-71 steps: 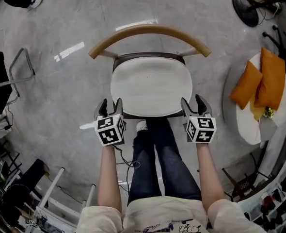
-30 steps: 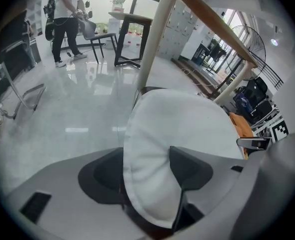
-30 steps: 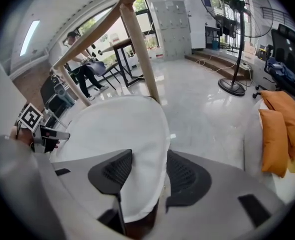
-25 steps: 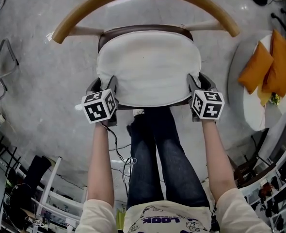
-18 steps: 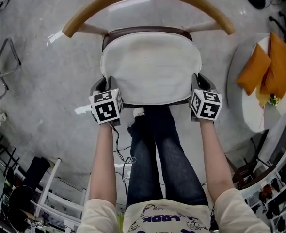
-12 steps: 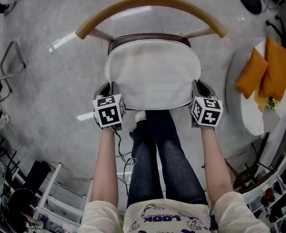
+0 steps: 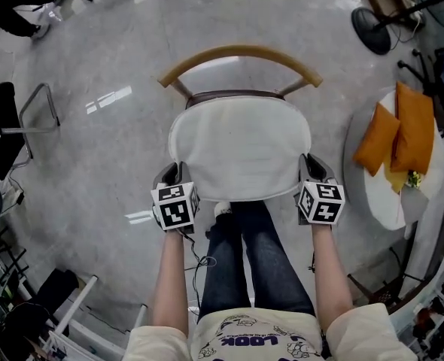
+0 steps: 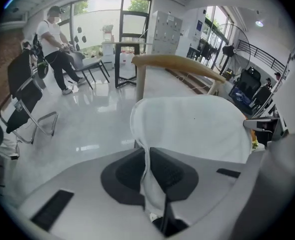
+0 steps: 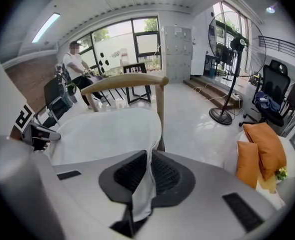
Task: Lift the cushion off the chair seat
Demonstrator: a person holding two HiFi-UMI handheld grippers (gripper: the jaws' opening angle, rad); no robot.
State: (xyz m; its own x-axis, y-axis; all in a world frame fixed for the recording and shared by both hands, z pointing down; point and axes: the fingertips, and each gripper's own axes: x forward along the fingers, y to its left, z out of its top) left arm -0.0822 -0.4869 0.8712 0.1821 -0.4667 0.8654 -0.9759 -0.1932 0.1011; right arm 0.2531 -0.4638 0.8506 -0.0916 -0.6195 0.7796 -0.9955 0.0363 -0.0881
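From above, the change is plain. A second ago both claws stood wide beside the front corners of the cushion [image 7: 239,149]. Now the left claw [image 7: 171,177] and right claw [image 7: 312,168] are each clenched on a corner, and the cushion has come up with them. The chair [image 7: 239,53] looks smaller beneath it, with only a dark strip of seat [image 7: 237,95] showing past the cushion's far edge. I'd judge the lift well under way, though I can't tell from here whether the rear edge has cleared the seat.

In the left gripper view, the pads pinch a fold of the white cover. The rest of the cushion spreads ahead and to the right, in front of the curved back rail [image 8: 172,61].

In the right gripper view, it's the same grip mirrored: fabric nipped between the pads, cushion stretching ahead and to the left.
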